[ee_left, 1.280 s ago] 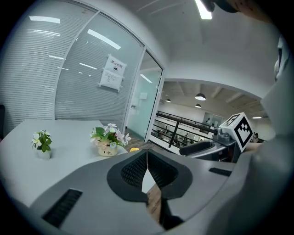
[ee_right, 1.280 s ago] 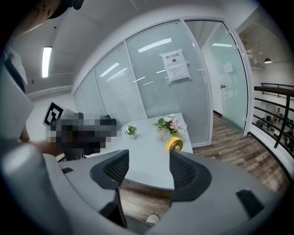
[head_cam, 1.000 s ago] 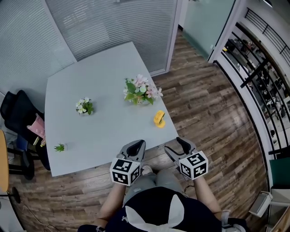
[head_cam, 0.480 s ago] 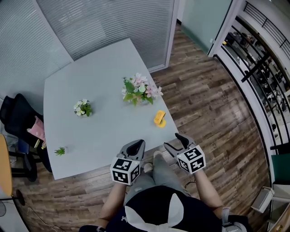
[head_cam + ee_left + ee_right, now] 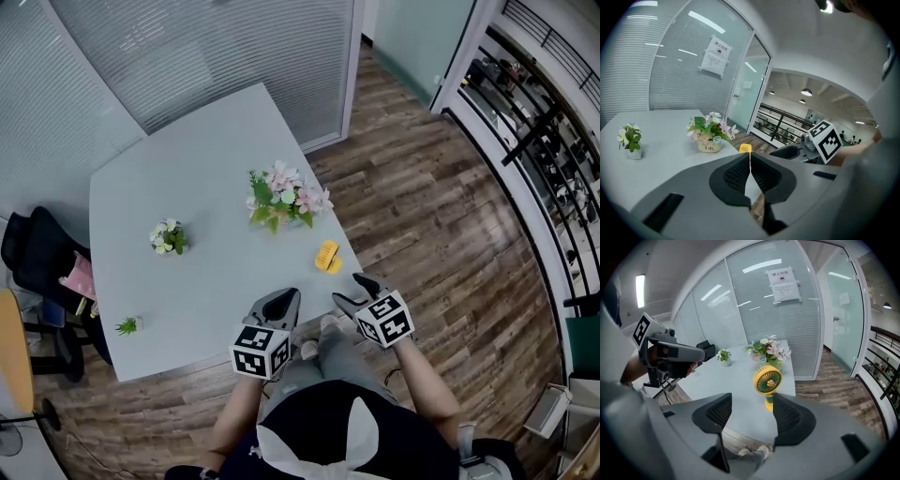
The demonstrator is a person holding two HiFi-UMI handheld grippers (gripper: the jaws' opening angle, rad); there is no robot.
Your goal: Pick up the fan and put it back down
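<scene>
A small yellow fan (image 5: pixel 327 256) stands on a pale grey surface (image 5: pixel 187 272), near a pot of pink flowers (image 5: pixel 284 195) on the side facing the person and close to the surface's near edge. The right claw (image 5: pixel 352 292) hovers farther out from the flower pot than the fan does, just off that edge, with its jaws spread wide and nothing between them. In the right gripper view, the fan (image 5: pixel 767 380) sits almost centred in the gap of the claw (image 5: pixel 752 416). The left claw (image 5: pixel 286 302) hangs beside the right one, well apart from the flower pot, its jaws pressed together and empty. The reach looks about to begin. It would go best with the right claw coming in level, straddling the slim stem below the round head, not the grille, and closing gently before a straight lift clear of the blossoms behind. The fan stands upright, its long axis vertical from base to head. Its round face points away from the flower pot, toward the right claw.
</scene>
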